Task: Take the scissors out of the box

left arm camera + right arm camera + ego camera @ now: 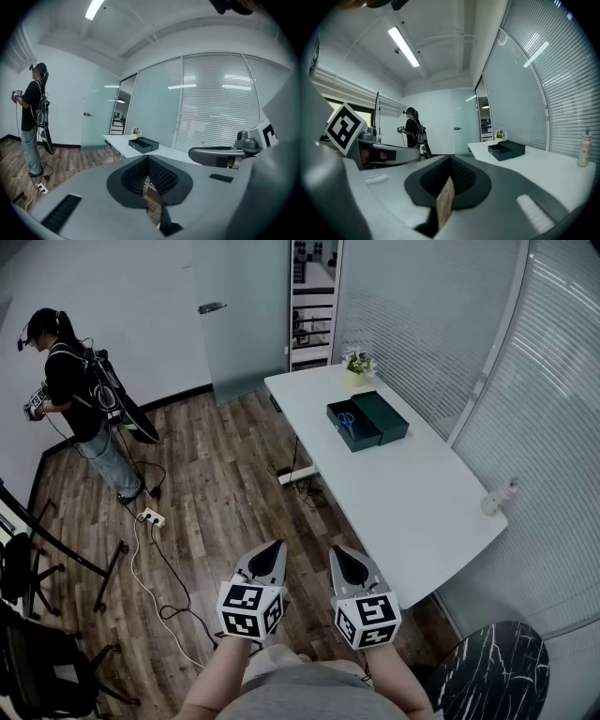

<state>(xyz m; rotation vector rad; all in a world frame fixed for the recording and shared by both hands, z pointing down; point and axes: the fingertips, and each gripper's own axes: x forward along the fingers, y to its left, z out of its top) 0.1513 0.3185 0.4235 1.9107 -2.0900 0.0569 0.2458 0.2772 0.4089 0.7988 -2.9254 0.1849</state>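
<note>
**Head view.** The left tool (273, 553) and right tool (341, 559) are held side by side over the wood plank floor (216, 488), well short of the near end of the white counter (412, 512). Both are clenched to a point and empty. The box (354, 426) stands open toward the counter's far end, closer to the long edge beside the blinds (553, 390), with its lid (386, 415) touching it on that side. The scissors (347, 420) lie inside the box. Only blue handles are resolvable, so the blade direction is uncertain. A potted plant (357, 364) occupies the far corner, and a bottle (502, 495) stands at the blind-side edge near the near corner. A second person (80, 399) stands by the white wall, and a power strip (152, 517) lies on the floor.

**Left gripper view.** The left tool (147, 157) has its jaw tips meeting with nothing between them. The box (143, 144) is far ahead on the counter (119, 142).

**Right gripper view.** The right tool (450, 160) is likewise clenched and empty. The box (500, 152) and bottle (583, 149) stand well apart on the counter (534, 169).
</note>
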